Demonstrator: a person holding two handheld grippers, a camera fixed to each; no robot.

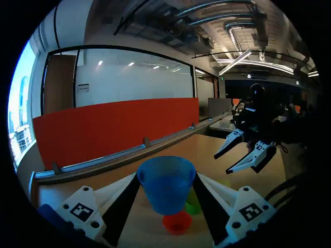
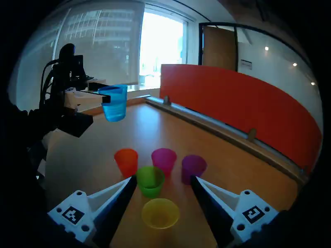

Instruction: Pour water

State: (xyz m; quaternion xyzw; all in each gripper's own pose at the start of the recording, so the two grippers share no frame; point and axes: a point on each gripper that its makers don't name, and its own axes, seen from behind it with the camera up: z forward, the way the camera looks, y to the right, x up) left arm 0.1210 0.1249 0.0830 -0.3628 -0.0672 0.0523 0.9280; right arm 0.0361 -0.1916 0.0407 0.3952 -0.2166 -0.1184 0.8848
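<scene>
The left hand-held gripper [image 1: 166, 178] has both fingers pressed to the sides of a translucent blue plastic cup [image 1: 166, 190], holding it upright in the air above the pale wooden worktop [image 2: 240, 173]. Whether the cup has water in it, I cannot tell. The right hand-held gripper [image 2: 162, 178] stands wide and empty, aimed at five small plastic cups close together on the worktop: an orange cup [image 2: 126, 161], a magenta cup [image 2: 164, 160], a purple cup [image 2: 193, 166], a green cup [image 2: 150, 181] and a yellow cup [image 2: 160, 213]. In the right gripper view the blue cup hangs well apart from this cluster, up and to its left.

The likely troubles:
- The receiving cups are small and crowded, so a stream tipped from this height could land on the worktop or in a neighbouring cup.
- The blue cup looks thin. Too hard a squeeze could buckle it, and too light a hold could let it slide when tilted.
- The cups look light, so the open right fingers just beside the green one could knock it over.

No brand or wording can be read. The fingers carry black-and-white square markers [image 2: 73, 215], and a small wall sign [image 1: 83, 87] behind the red partition [image 2: 248, 103] is too small to make out.
</scene>
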